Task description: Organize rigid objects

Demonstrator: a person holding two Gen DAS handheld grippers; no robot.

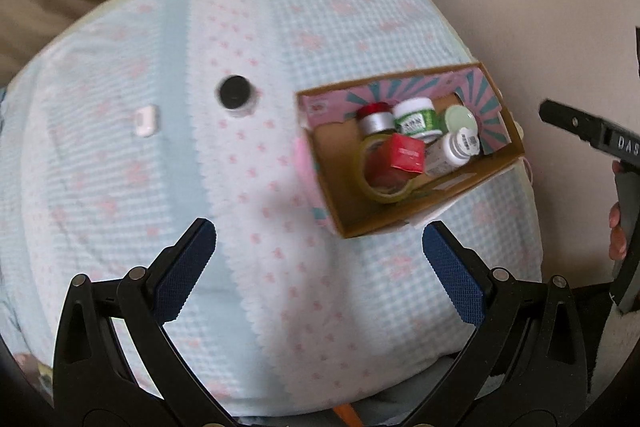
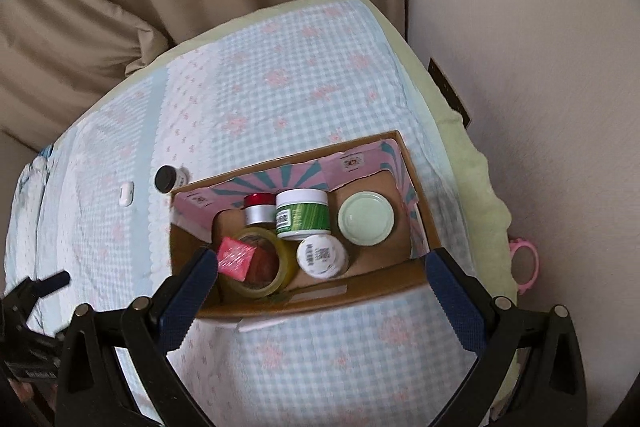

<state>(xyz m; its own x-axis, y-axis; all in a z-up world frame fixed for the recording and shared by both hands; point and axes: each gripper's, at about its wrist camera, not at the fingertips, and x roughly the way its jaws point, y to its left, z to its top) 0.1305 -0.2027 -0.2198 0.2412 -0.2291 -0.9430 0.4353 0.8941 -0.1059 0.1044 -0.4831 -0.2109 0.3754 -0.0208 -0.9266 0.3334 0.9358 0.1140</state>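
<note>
Scene: bed w/ checked blue-pink quilt [image 1: 320,27]; cardboard box [image 2: 416,183] sits on it toward the wall side.
Box contents: tape roll [image 2: 262,267], red carton [image 2: 236,257] lying across the roll, red-capped silver jar [image 2: 258,213], green-label tub [image 2: 303,215], white bottle [image 2: 322,255] on its side, pale green lid [image 2: 366,219]. All packed at the near end & middle; far corner shows bare cardboard.
Still outside: black-capped jar [image 1: 236,95] upright on the quilt, just left of the box's far-left corner; small white case [image 1: 145,121] flat, further left, apart from the jar.
Left gripper [image 1: 318,259]: fingers wide apart, nothing between the blue pads; hangs above bare quilt.
Right gripper [image 2: 320,287]: fingers spread wide, empty; poised over the box's near edge, left pad overlapping the near-left corner in view.
Key relation: from the left gripper the jar lies ahead & slightly left, open quilt between; the case lies ahead & further left. From the right gripper both lie past the box's left wall, so box is in the way.
Nearer hand: left, by judgement.
Jar axis: vertical, round, so any approach angle prob. works.
Case axis: long side runs roughly away from the cam; pinch across the short side looks best.
Progress: most items boxed; two left, likely jar next.
Risk: soft quilt, jar may tip if nudged.
</note>
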